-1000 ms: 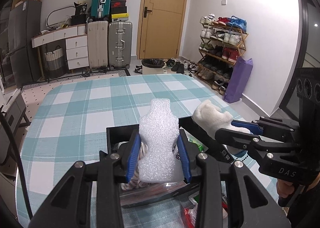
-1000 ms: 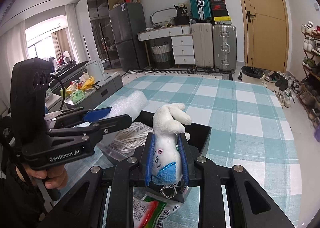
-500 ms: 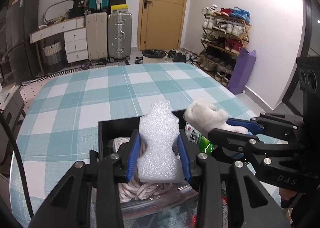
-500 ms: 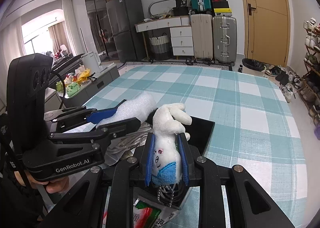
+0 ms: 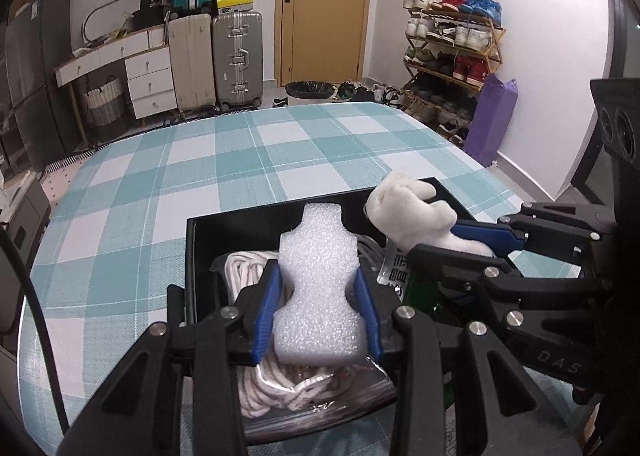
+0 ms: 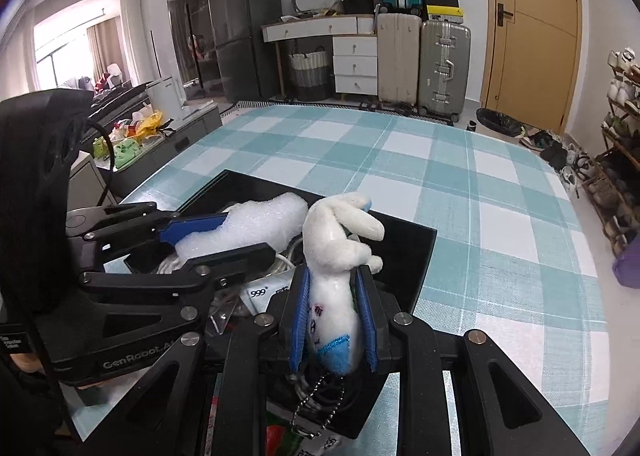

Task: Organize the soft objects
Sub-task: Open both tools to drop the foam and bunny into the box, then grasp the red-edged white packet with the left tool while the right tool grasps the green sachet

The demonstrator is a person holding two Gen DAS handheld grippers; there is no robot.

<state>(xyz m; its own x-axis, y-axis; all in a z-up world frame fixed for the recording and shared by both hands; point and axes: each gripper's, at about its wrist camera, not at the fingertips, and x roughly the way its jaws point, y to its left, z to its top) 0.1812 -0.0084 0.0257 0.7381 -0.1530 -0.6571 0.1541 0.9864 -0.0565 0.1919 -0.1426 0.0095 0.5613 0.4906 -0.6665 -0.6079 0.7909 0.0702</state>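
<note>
We see the tray (image 5: 192, 256) at lower centre on the tabletop (image 5: 240, 160); inside it, the rope coil (image 5: 244, 268) lies left, the foam piece (image 5: 320, 288) centre, the plush toy (image 5: 412, 216) right.

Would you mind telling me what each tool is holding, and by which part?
Left tool: white foam piece, pinched at its narrow waist. Right tool: plush toy, gripped around its body.

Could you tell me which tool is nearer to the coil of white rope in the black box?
Left. The left tool, shut on the foam piece, sits directly over the white rope. The right tool, holding the plush rabbit, is off to the rope's right side.
</note>
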